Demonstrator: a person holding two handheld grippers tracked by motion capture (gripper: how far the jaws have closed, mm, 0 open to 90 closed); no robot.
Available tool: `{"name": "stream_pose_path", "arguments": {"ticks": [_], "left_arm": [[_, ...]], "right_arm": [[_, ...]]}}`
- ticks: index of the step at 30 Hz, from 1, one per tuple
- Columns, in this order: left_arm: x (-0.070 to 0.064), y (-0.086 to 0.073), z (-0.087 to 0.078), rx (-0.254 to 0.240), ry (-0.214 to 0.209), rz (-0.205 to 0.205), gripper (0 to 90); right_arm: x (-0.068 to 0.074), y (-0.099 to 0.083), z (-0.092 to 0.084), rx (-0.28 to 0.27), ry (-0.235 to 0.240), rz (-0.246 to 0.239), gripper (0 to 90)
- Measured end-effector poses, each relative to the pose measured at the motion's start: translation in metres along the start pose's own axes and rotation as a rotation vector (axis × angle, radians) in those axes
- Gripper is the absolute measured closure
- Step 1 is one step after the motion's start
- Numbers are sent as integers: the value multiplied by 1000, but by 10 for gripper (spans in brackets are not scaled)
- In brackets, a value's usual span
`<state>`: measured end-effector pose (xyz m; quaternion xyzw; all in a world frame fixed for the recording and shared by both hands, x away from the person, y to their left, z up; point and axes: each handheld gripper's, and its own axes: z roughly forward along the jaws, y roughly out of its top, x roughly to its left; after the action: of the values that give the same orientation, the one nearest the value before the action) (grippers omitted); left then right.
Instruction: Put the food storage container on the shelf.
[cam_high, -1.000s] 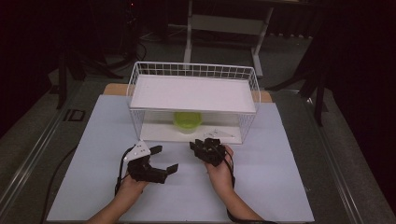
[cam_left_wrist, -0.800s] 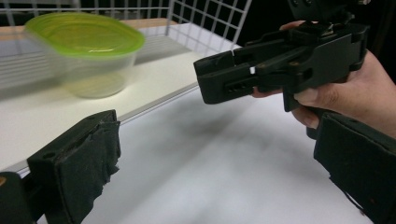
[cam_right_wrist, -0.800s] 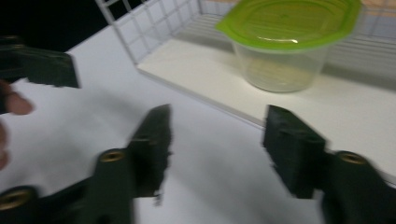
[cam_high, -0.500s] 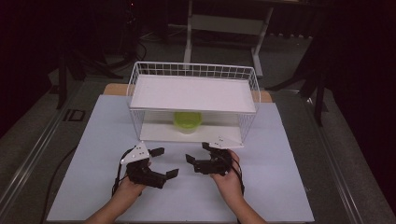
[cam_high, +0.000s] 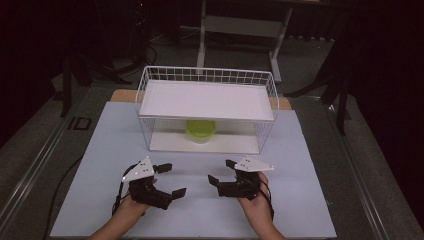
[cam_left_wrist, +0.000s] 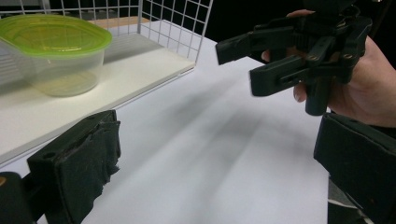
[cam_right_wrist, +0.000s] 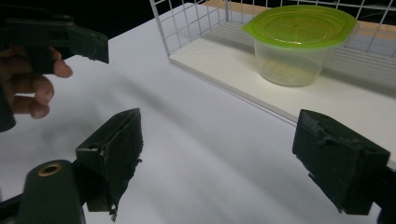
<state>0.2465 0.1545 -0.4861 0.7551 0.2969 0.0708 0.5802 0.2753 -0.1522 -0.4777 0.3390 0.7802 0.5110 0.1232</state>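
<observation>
Tabletop comes first: a wide white sheet covers it, with a strip of bare wood showing at the far edge on either side of the rack. On the far half of the sheet stands a white wire rack, a box of grid walls with a flat white shelf across its upper level and a white base board beneath. The upper shelf carries nothing that can be seen. On the base board, under the shelf and a little left of centre in the high view, sits a clear plastic tub closed by a yellow-green lid. The lid lies flat on the tub's rim. Through the clear wall the tub looks empty, though a faint yellowish tint at the bottom makes that hard to confirm. The tub stands upright, apart from the wire walls.

Nearer the person, on the open part of the sheet, two hands each hold a gripper. The left hand holds the left gripper, whose black jaws are spread wide and point toward the right one. The right hand holds the right gripper, its jaws likewise spread wide and pointing left. Both are near each other with a gap of bare sheet between them, and nothing sits between either pair of jaws. Each gripper carries a grey three-cornered plate on top. Both are well apart from the tub, in front of the rack.
</observation>
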Motion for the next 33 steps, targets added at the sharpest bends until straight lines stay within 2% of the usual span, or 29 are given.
{"name": "stream_pose_path", "arguments": {"ticks": [7,18,26,30,33], "left_arm": [[2,-3,-12,6,23,7,15],[5,-12,-44,-1,59,-10,15],[11,-20,-66,-25,85,-18,15],[13,-22,-72,-20,87,-34,15],[13,-24,-75,0,90,-26,15]], "right_arm": [[-1,-2,-19,-11,-7,-22,161],[-5,-8,-50,-45,-10,7,160],[-10,-17,-67,-41,-13,35,160],[-10,-19,-74,-40,-14,22,159],[-10,-22,-78,-37,-17,18,159]]}}
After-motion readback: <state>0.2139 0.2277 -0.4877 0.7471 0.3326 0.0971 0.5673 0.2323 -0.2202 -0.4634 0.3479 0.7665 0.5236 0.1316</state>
